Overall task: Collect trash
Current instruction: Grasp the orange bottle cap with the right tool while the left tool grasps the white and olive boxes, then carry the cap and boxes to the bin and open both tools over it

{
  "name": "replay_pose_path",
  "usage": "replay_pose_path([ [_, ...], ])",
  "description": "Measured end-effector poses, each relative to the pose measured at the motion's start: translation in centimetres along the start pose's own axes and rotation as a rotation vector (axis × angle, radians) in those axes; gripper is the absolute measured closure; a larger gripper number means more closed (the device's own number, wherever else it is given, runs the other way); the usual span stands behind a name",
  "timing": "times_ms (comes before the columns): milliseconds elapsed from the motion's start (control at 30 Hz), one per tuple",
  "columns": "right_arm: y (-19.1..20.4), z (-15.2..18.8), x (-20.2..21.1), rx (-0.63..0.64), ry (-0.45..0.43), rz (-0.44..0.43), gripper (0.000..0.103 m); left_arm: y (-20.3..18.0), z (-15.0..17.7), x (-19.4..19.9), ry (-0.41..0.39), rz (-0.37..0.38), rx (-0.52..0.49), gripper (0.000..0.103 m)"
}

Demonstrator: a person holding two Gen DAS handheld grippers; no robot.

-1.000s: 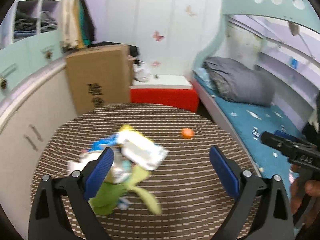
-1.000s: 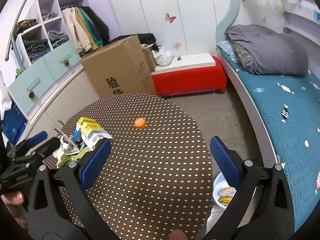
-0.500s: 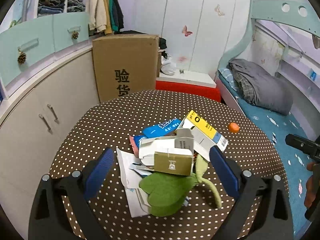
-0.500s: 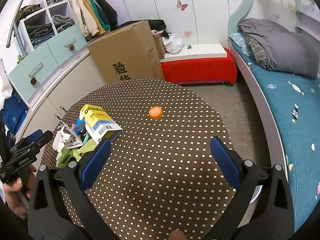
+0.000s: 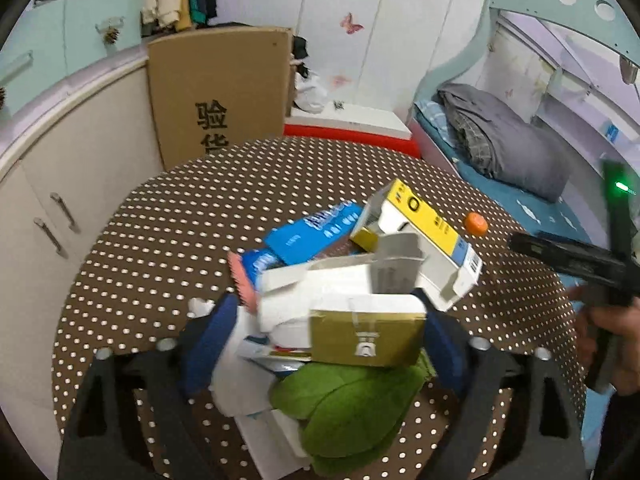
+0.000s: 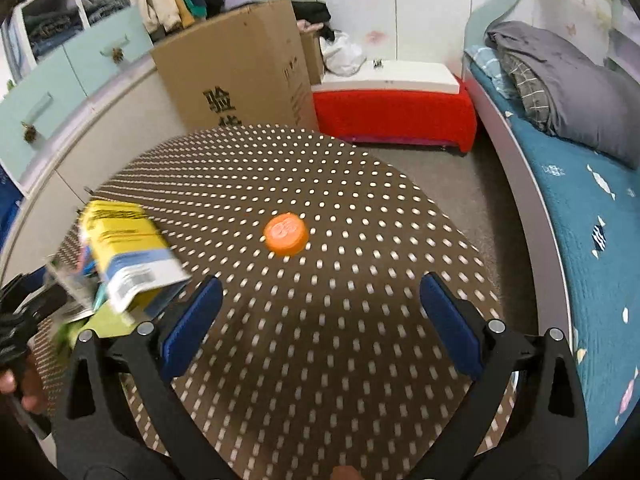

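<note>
The left gripper (image 5: pixel 324 340) points steeply down at the table (image 5: pixel 168 216). Its jaws have just been closing and now straddle the trash pile (image 5: pixel 352 308), the blue pads (image 5: pixel 208 340) close against its sides; whether they press on it cannot be told. The right gripper (image 6: pixel 320 320) also tilts down over the table, jaws just narrowed yet wide apart with nothing between them. A hand (image 5: pixel 616 344) grips the right tool's handle beside the table's edge.
</note>
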State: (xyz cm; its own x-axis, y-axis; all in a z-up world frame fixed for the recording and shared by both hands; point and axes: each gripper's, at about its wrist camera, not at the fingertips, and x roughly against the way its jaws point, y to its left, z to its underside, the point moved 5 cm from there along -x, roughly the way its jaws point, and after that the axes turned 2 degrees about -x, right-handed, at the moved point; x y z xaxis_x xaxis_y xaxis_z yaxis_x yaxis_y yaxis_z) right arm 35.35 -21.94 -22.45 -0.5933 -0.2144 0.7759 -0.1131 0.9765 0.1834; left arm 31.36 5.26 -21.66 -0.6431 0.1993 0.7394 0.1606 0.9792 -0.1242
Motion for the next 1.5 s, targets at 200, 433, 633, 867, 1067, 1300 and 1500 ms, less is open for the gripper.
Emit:
replay_pose_path([
  [200,1.6,-1.5,-3.2,0.057,0.020,0.005,0.031,-0.1,0.4,-0.7,0.019,0.007,-0.011,0.034],
  [433,3.4,-1.6,-3.4,0.174,0.028,0.043,0.074,-0.2,1.1,-0.1,0.008,0.004,-0.010,0.035],
  [633,2.7,-0.3,-1.6,0.118,0.012,0.001,0.074,-0.6,1.0,1.2,-0.020,0.003,-0.005,0.035],
  [867,1.2,-0.2,3.4,0.075,-0.058,-0.054,0.074,-2.1,-0.3,4.8,-0.098,0.008,-0.012,0.035],
  [1067,-0.3,-0.5,8.8,0.057,-0.151,-0.075,0.074,-5.8,-2.5,8.2,-0.185,0.041,-0.058,0.035],
  [1300,-2.9,-1.1,14.4,0.024,-0.245,-0.083,0.074,-11.7,-4.8,9.4,-0.232,0.093,-0.124,0.035],
  [1500,-7.0,-0.9,18.1,-0.034,-0.306,-0.058,0.074,-17.3,-6.0,9.0,-0.236,0.162,-0.176,0.035],
])
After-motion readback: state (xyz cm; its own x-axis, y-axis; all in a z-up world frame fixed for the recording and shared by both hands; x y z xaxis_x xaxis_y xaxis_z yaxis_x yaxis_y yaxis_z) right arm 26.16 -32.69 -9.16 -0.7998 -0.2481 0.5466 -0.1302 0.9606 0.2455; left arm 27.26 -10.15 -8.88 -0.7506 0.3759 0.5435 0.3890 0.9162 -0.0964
